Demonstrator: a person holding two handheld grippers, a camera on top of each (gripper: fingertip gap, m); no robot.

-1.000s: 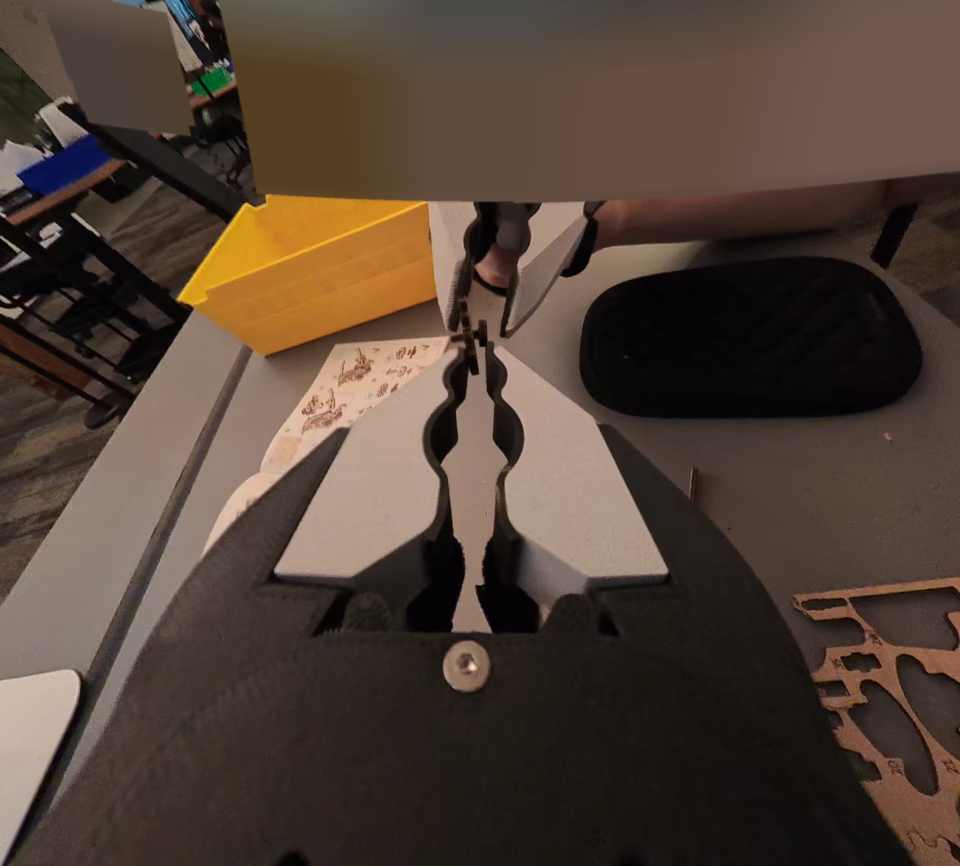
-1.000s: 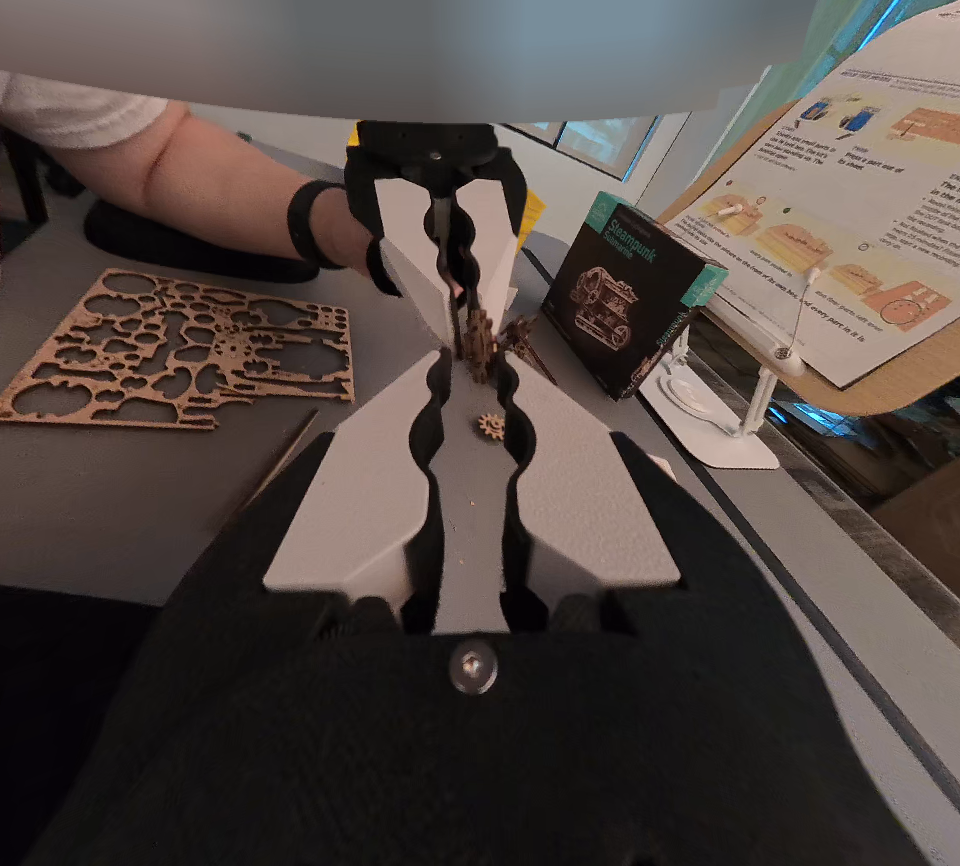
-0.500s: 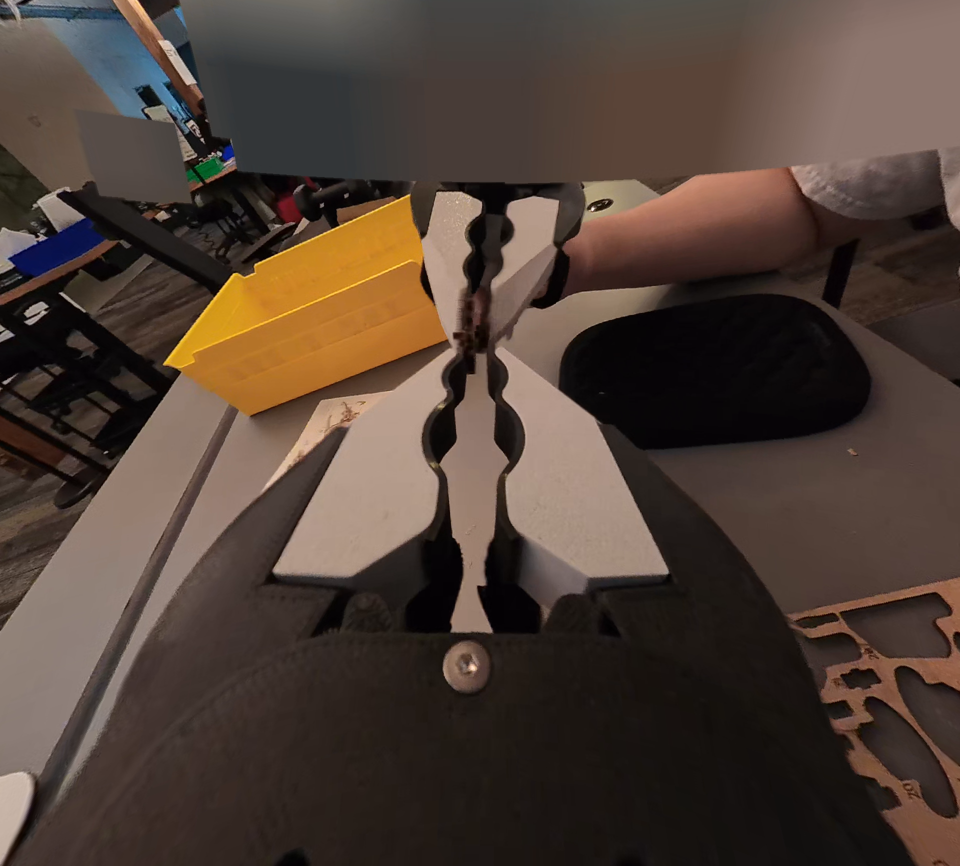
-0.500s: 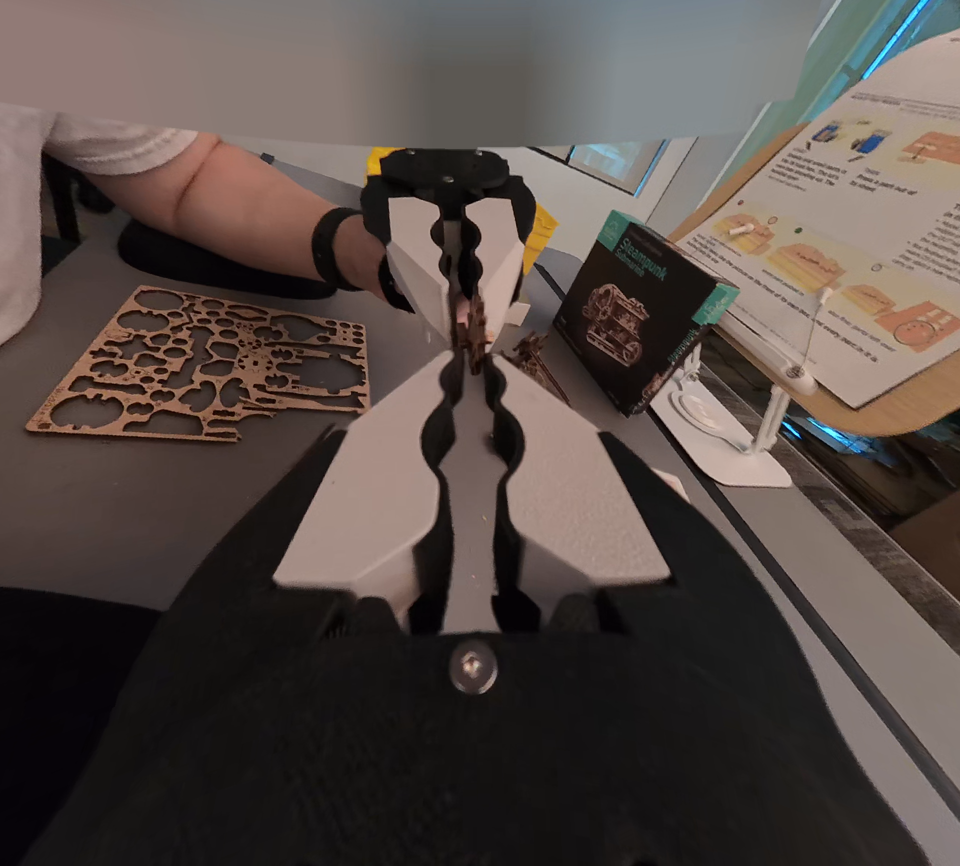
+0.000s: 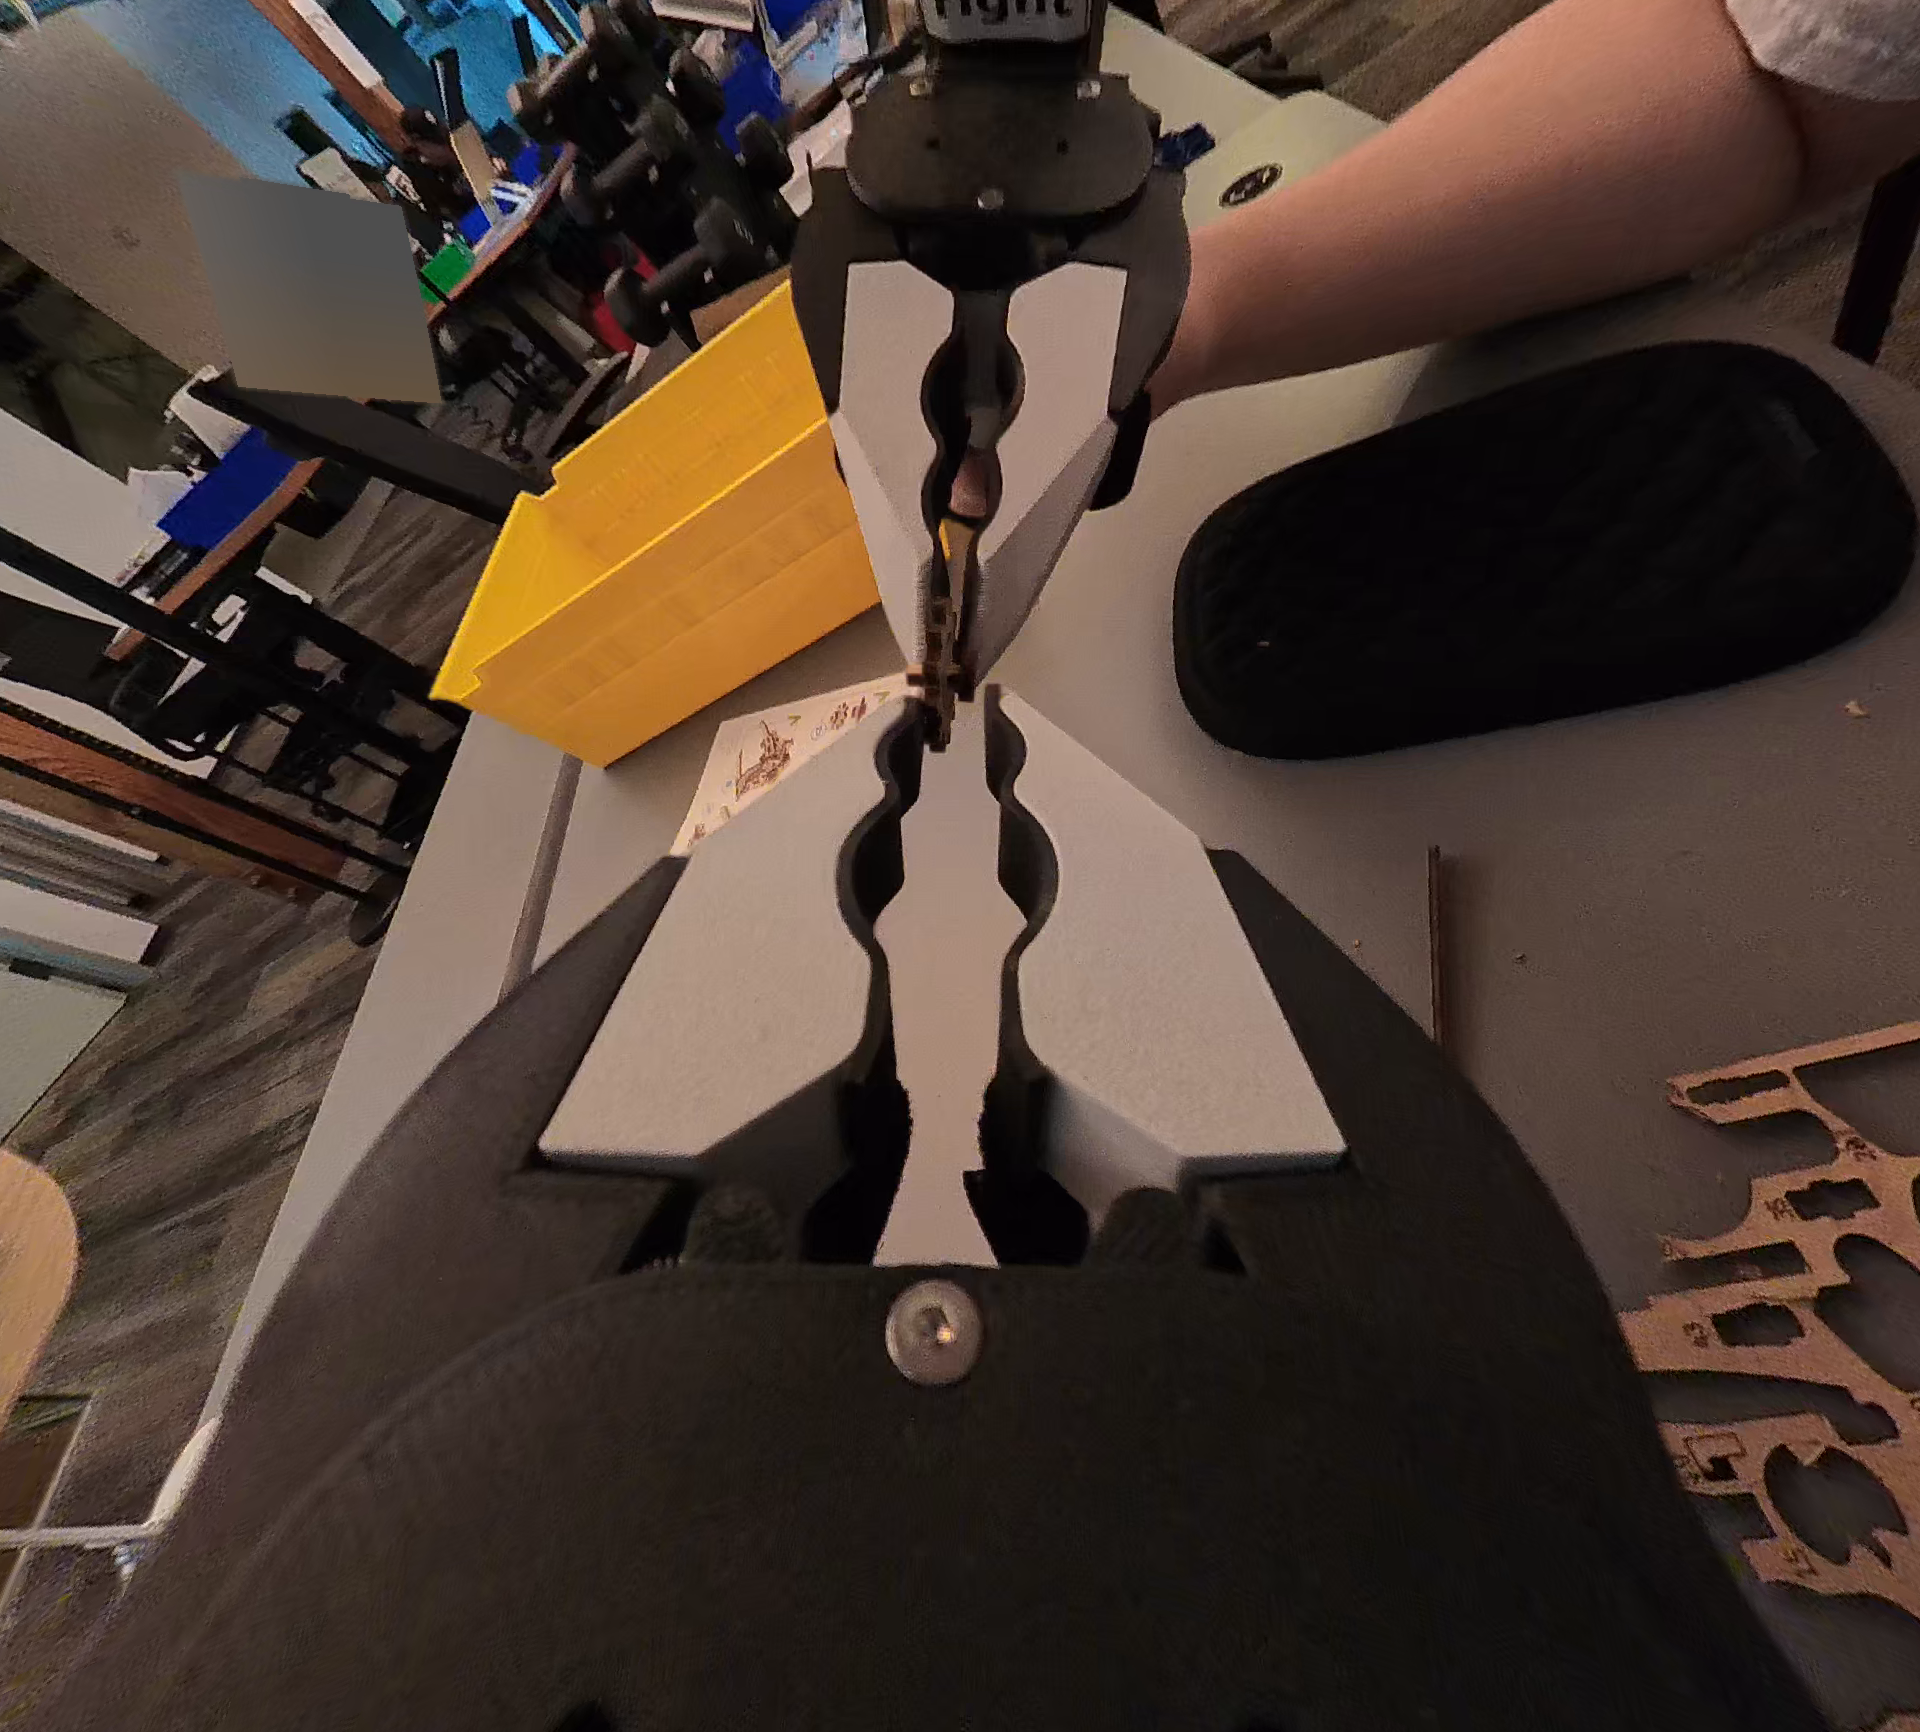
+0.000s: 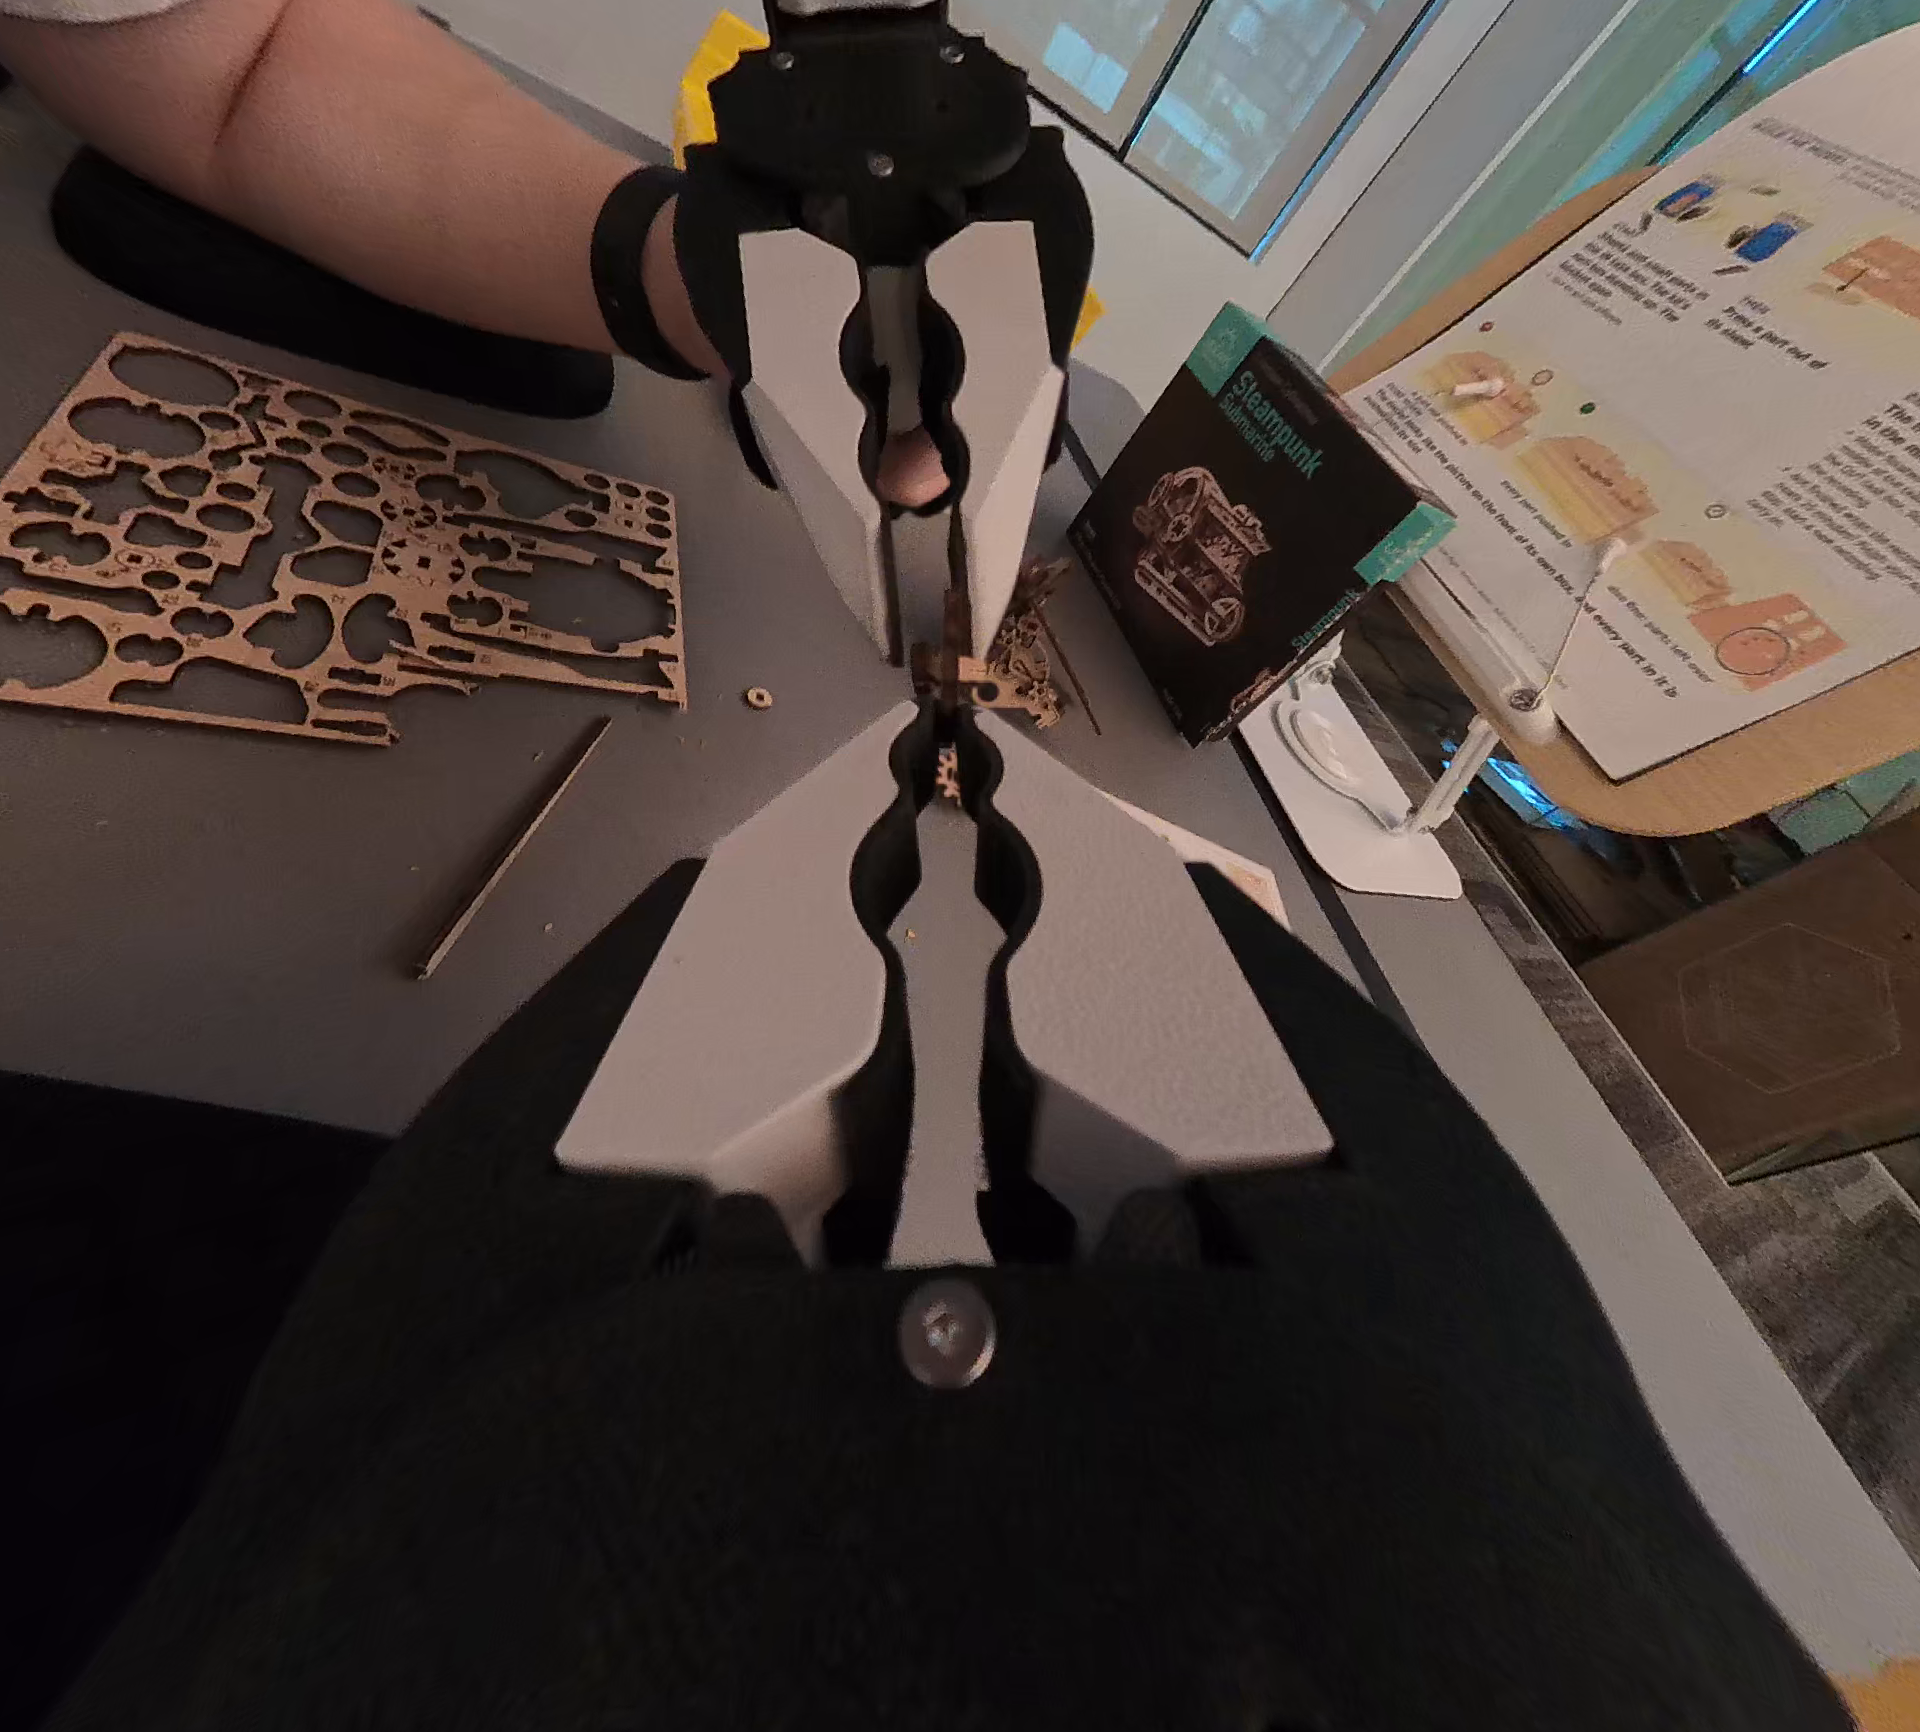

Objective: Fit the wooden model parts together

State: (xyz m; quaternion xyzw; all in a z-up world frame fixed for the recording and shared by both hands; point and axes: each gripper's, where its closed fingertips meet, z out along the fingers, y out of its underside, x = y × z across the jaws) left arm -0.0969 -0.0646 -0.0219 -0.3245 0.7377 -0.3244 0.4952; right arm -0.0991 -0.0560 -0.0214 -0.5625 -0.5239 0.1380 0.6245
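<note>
A small wooden model part [image 6: 951,669], with thin toothed pieces joined together, hangs above the grey table [image 6: 260,851] between the two grippers, which meet tip to tip. My right gripper [image 6: 945,732] is shut on it; in the left wrist view [image 5: 948,654] its tips pinch the thin part [image 5: 940,695]. My left gripper [image 5: 954,711] is a little open. The part lies against one of its fingers [image 5: 914,737], with a narrow gap to the other. It also shows in the right wrist view [image 6: 925,643], jaws slightly apart.
A cut-out wooden sheet [image 6: 343,539], a thin wooden stick [image 6: 509,851] and a heap of small wooden parts [image 6: 1023,654] lie on the table. A dark box [image 6: 1247,529] and an instruction sheet on a stand [image 6: 1662,477] are near the edge. A yellow bin [image 5: 675,560] and black pad [image 5: 1538,539] are farther off. My left and right fingertips are right by each other. Both grippers' tips are roughly 15 centimetres from the thin wooden stick [image 6: 509,851].
Both grippers have drawn closer together, tip to tip, with the part between them. My left gripper's jaws have parted slightly. The right gripper stays shut on the part.
</note>
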